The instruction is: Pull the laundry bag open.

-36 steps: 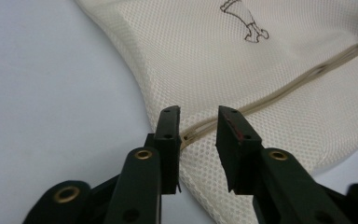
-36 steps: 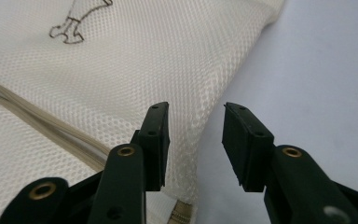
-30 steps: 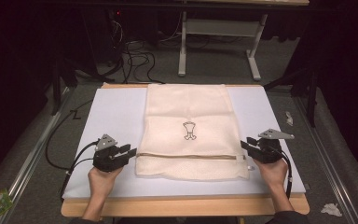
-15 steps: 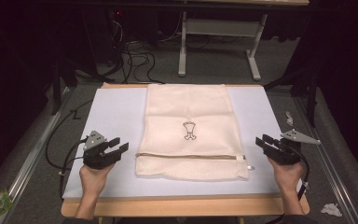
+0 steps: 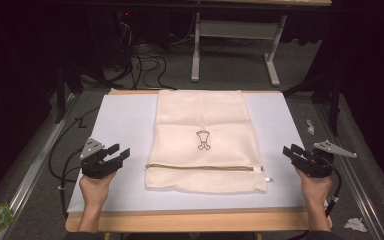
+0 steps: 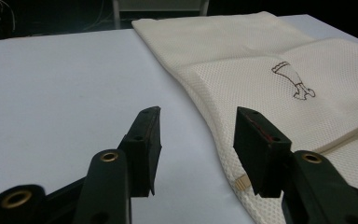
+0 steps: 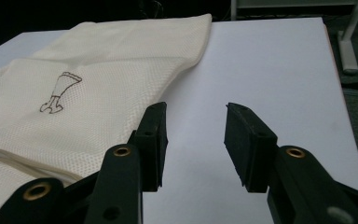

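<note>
**A:** Where does the mesh laundry bag (image 5: 206, 141) lie for you now?

**B:** Flat on the white board (image 5: 122, 117), between my two grippers. It is folded, with the zip running across its near part and the little brown emblem (image 5: 203, 139) beyond that. From my left gripper (image 5: 116, 154) its edge lies just off the right jaw, not touching. From my right gripper (image 5: 293, 151) the bag lies off to the left, a little apart.

**A:** And the jaws?

**B:** Both pairs stand open with nothing between them. They have just been opening.

**A:** So what is the step, as you judge it?

**B:** Letting go after a fold and backing off. To do it well I would keep the jaws wide and slightly raised and pull straight outward, so no pad catches the mesh and drags the fold askew. The zip pull (image 5: 267, 179) at the right end is the one thing I could snag.

**A:** What differs from a second ago?

**B:** Then my grippers sat right at the bag's near side edges by the zip. Now both hands are farther out, towards the board's sides. The bag lies as it did.
</note>
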A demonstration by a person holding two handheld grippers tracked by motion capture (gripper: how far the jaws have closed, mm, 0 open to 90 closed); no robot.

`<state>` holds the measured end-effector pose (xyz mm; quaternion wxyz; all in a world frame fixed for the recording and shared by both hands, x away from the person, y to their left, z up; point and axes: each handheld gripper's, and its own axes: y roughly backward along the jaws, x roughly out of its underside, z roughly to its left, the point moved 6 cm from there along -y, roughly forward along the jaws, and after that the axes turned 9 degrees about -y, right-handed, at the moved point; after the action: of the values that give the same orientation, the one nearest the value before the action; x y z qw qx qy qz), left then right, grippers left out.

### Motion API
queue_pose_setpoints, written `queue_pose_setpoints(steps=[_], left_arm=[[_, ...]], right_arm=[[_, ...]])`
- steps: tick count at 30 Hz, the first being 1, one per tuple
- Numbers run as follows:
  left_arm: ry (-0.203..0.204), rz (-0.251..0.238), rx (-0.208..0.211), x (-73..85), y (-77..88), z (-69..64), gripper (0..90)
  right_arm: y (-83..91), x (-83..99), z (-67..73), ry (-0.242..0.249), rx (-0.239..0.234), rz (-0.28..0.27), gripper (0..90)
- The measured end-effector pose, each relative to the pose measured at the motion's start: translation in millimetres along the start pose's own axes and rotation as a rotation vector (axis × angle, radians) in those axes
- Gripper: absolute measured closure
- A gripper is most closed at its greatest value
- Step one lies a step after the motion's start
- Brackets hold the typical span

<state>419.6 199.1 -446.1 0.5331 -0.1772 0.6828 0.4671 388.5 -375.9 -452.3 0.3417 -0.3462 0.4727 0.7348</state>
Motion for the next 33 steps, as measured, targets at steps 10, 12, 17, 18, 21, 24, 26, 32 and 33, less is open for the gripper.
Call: queue_pose_setpoints(steps=[10,12,17,18,21,24,26,32,33], left_arm=[[0.029,0.007,-0.023,7.0,-8.8,10.1,51.0],[0.027,0.013,-0.029,7.6,-11.3,11.0,50.9],[0.026,0.023,-0.037,8.6,-17.2,12.8,50.7],[0.024,0.025,-0.041,8.9,-18.3,13.1,50.6],[0.023,0.030,-0.047,9.9,-21.8,13.9,50.4],[0.029,0.032,-0.046,11.1,-24.7,15.2,50.2],[0.033,0.035,-0.050,12.6,-27.0,16.8,50.0],[0.029,0.055,-0.061,17.6,-34.3,19.3,49.8],[0.032,0.055,-0.061,18.2,-35.0,19.5,49.7]], right_arm=[[-1.6,5.9,-17.7,-0.038,0.037,0.002,60.8],[-2.9,7.1,-19.9,-0.044,0.045,0.005,60.8],[-7.5,10.0,-24.5,-0.050,0.056,0.014,60.9],[-8.1,10.5,-24.9,-0.052,0.057,0.017,60.8],[-11.3,12.1,-26.3,-0.047,0.064,0.023,60.9],[-14.5,13.6,-25.6,-0.048,0.069,0.034,60.8],[-17.2,14.3,-25.2,-0.041,0.074,0.041,60.8],[-23.7,16.5,-24.2,-0.018,0.089,0.060,60.6],[-25.0,16.6,-24.2,-0.009,0.091,0.060,60.6]])
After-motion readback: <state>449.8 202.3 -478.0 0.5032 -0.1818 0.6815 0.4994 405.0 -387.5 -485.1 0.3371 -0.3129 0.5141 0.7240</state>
